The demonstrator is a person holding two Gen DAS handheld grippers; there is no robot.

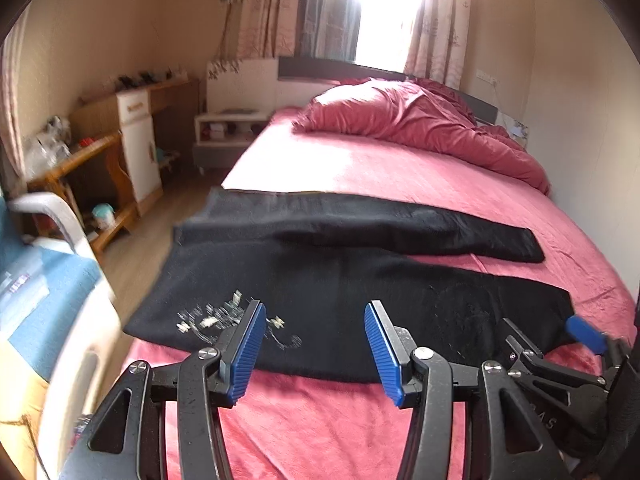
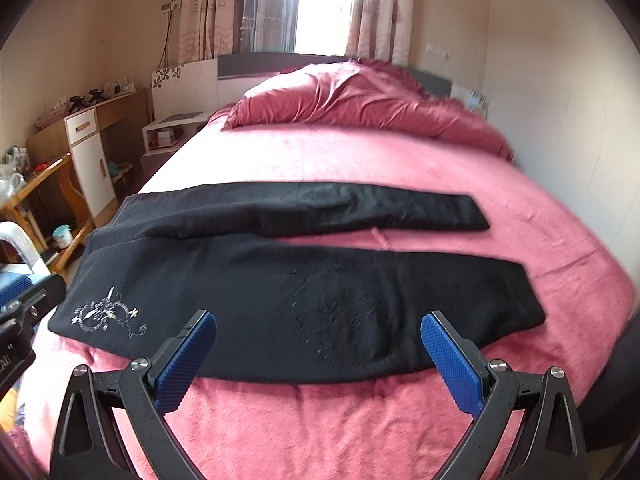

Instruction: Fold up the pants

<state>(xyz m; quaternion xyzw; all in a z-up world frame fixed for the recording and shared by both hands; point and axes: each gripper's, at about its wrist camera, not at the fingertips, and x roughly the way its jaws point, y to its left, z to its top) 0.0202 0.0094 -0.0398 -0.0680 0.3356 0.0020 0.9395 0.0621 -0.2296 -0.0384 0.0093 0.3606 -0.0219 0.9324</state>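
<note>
Left wrist view: the left gripper [image 1: 314,344] angles down over the near edge of a pair of black pants [image 1: 340,276], its two blue-padded jaws apart with nothing between them. One pad hangs over the white floral embroidery [image 1: 224,318] near the waist, the other over plain black cloth. The pads appear to hover just above the fabric (contact cannot be confirmed).

To its right, the right gripper [image 1: 576,334] shows in part, one blue pad reaching toward the hem of the nearer leg. From the right wrist view, the right gripper [image 2: 318,344] also tilts downward, jaws spread wide and empty over the nearer leg, close to a faint stitched heart-shaped outline [image 2: 336,304].

One pair of pants [image 2: 280,280] lies flat across a pink bedspread [image 2: 320,420], waist to the left, two legs running right and parted in a narrow V. Two grippers are in the scene. One rumpled pink duvet [image 1: 420,120] is heaped at the head of the bed.

Only the left wrist view shows a white chair [image 1: 68,224] with blue cloth beside the bed. Only the right wrist view shows the stitched outline clearly, and the left gripper's black body [image 2: 20,320] at the frame's left edge. Both views take in a curtained window [image 2: 320,4] and a wooden desk [image 2: 80,136].
</note>
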